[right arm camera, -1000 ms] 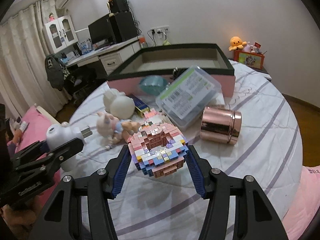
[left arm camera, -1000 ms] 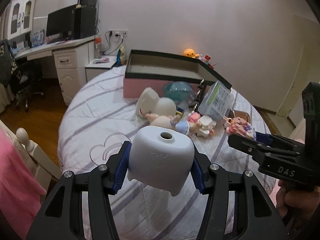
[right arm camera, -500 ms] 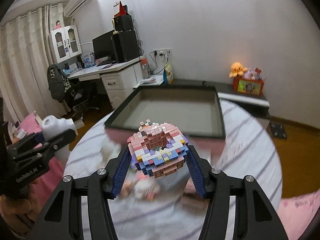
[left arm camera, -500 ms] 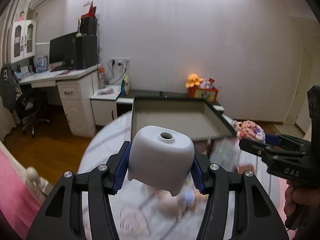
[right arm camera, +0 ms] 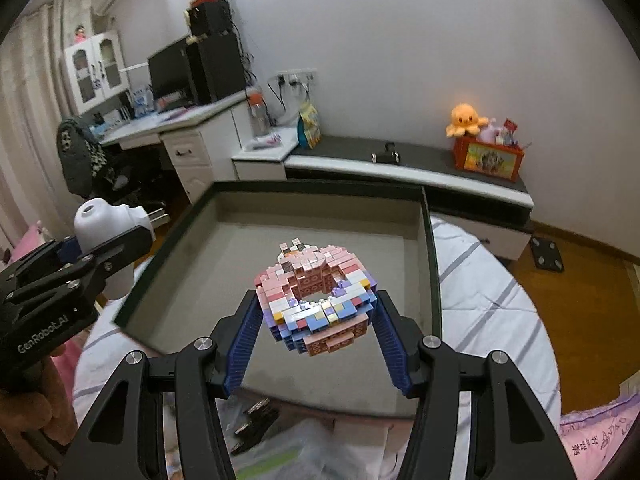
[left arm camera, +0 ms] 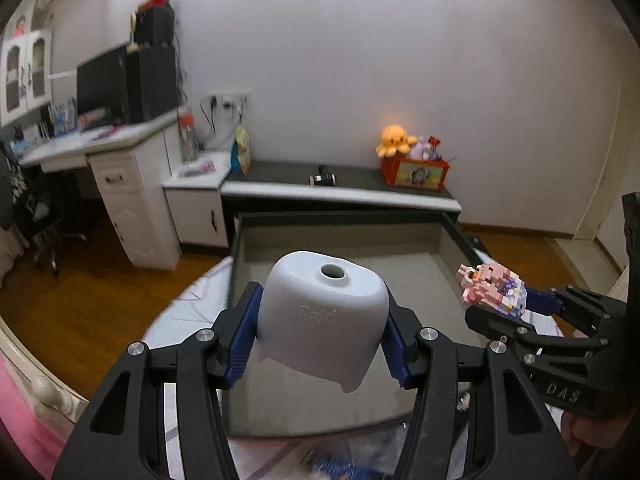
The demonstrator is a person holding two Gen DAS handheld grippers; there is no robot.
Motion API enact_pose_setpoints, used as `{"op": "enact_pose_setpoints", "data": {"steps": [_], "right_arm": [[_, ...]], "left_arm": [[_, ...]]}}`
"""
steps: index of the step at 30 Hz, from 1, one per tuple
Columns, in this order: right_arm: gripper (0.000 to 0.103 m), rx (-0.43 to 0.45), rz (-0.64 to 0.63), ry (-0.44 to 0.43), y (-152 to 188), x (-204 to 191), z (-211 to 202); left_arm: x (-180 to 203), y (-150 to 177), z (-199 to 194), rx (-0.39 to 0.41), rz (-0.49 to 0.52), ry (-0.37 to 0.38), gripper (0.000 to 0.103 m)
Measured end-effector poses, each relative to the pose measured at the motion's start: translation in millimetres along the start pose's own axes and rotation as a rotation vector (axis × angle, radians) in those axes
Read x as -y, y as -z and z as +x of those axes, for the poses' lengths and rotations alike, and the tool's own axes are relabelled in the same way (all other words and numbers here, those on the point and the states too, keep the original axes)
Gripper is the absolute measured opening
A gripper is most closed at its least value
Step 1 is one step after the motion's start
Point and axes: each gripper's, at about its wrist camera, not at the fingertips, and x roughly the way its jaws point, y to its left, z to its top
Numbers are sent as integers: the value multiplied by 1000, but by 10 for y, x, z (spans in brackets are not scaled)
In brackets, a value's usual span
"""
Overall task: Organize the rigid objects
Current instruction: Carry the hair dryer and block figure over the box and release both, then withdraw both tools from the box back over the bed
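The white Raid plug-in (left arm camera: 324, 320) is clamped between the blue pads (left arm camera: 245, 338) of the left gripper (left arm camera: 320, 340), its round hole turned up toward twelve o'clock. It is held in the air above the near part of the grey box (left arm camera: 420, 280). In the right wrist view the same plug-in (right arm camera: 100, 220) is seen at nine o'clock, its metal prongs pointing toward three o'clock, level with the box's left rim.

The pink brick ring (right arm camera: 316, 296) is pinched by the right gripper (right arm camera: 316, 336), both pads (right arm camera: 394, 346) pressed against its sides. It is carried over the middle of the box (right arm camera: 192, 280), and the box floor is seen through its centre hole. From the left wrist camera the ring (left arm camera: 492, 294) is found at three o'clock, above the box's right wall.

The box is set on a striped white bedsheet (right arm camera: 480, 292). A blurred heap of small items (right arm camera: 256, 424) is glimpsed at six o'clock, just in front of the box's near wall; what they are cannot be told. Beyond the box, at twelve o'clock, a low dark-topped bench (right arm camera: 400, 160) is seen, with an orange octopus plush (right arm camera: 464, 120) at one o'clock beside a red tin (right arm camera: 488, 158). A white desk (right arm camera: 188, 136) with a monitor (right arm camera: 168, 68) is placed at ten o'clock.
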Motion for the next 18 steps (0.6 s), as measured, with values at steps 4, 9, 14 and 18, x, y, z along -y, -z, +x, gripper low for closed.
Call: {"op": "enact_pose_setpoints", "data": {"steps": [4,9,14,18], "right_arm": [[57,-35,-6,12,-6,35,153],[58,-63,-15,29,-6,65,224],[74,-46,-7,36,6,69,156],[97,11,-15,64,15,6,-27]], "left_arm": [[44,23,290,-60,-3,7,56],[97,37,384,-79,9,-14,62],[56,36,214,-43,8,-30,90],[-14,55,-51,20,-8,-39,103]]}}
